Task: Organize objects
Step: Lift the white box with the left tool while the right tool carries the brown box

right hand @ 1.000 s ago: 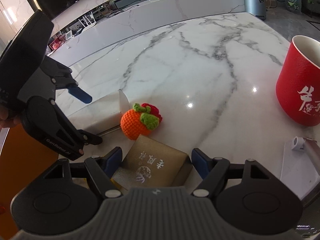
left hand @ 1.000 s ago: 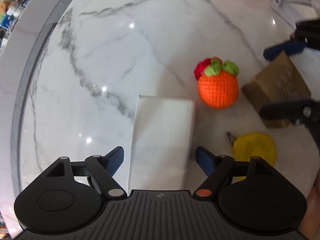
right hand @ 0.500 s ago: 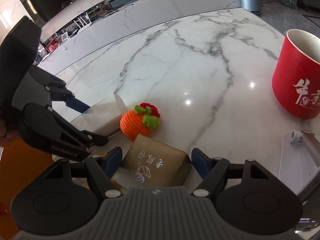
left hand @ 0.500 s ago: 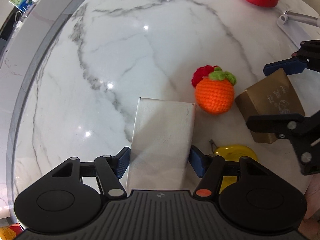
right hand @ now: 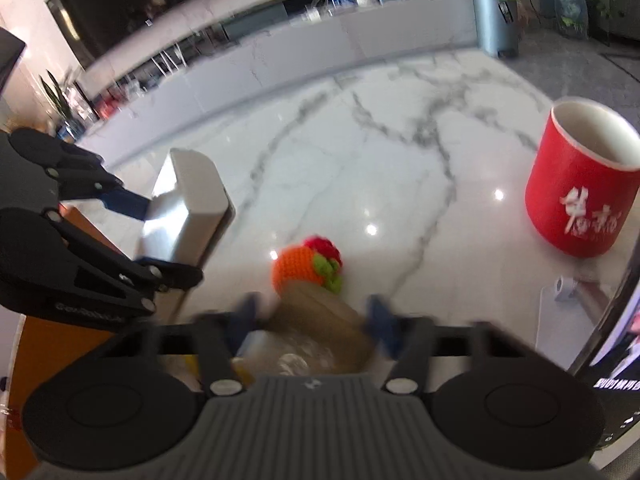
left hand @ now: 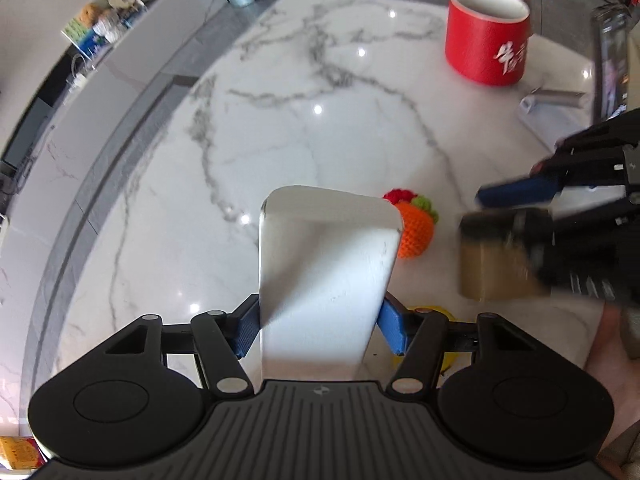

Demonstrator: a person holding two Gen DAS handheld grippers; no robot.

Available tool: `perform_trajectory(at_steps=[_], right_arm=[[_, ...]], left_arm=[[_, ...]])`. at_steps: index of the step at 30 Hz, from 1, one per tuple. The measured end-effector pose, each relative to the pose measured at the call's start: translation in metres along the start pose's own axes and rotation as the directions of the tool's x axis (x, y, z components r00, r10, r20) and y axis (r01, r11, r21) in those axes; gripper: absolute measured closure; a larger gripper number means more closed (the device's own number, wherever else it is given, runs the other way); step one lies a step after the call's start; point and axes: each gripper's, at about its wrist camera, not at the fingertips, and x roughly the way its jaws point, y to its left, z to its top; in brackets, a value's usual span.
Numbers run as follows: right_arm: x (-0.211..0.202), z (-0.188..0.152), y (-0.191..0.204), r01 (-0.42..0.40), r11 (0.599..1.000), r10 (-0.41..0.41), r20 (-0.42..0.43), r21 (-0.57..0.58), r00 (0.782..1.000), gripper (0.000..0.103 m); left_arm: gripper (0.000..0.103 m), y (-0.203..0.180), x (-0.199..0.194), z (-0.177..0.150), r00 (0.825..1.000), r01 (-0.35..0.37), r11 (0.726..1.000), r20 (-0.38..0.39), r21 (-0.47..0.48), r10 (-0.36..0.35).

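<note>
My left gripper (left hand: pixel 318 326) is shut on a white box (left hand: pixel 324 276) and holds it lifted and tilted above the marble table (left hand: pixel 280 128). The box also shows at the left of the right wrist view (right hand: pixel 188 208). My right gripper (right hand: pixel 316 320) is shut on a gold-brown box (right hand: pixel 316 332), blurred by motion and lifted off the table; it shows at the right of the left wrist view (left hand: pixel 496 256). An orange crocheted fruit (left hand: pixel 416 228) with red and green top lies on the table between the two boxes, also in the right wrist view (right hand: pixel 304 266).
A red cup (left hand: pixel 488 36) with white characters stands at the far right of the table, also in the right wrist view (right hand: pixel 580 184). A yellow object (left hand: pixel 444 356) lies under my left gripper. A white stand with a metal piece (left hand: pixel 556 108) sits near the cup.
Both grippers have risen from the table, each carrying its box. The left gripper closed on the white box about a second ago. The fruit stayed put.
</note>
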Motion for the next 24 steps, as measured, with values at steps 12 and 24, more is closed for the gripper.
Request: perform_trajectory(at_steps=[12,24], right_arm=[[-0.016,-0.017,0.015,-0.041,0.996,0.040,-0.018,-0.079,0.999,0.030],[0.011,-0.019,0.031,-0.051,0.912,-0.044,-0.220,-0.408,0.974,0.016]], left_arm=[[0.032,-0.003,-0.067,-0.019,0.995,-0.021,0.999,0.099,-0.034,0.025],[0.032,0.021,-0.138,-0.066,0.988,-0.022,0.995,0.148,-0.099,0.037]])
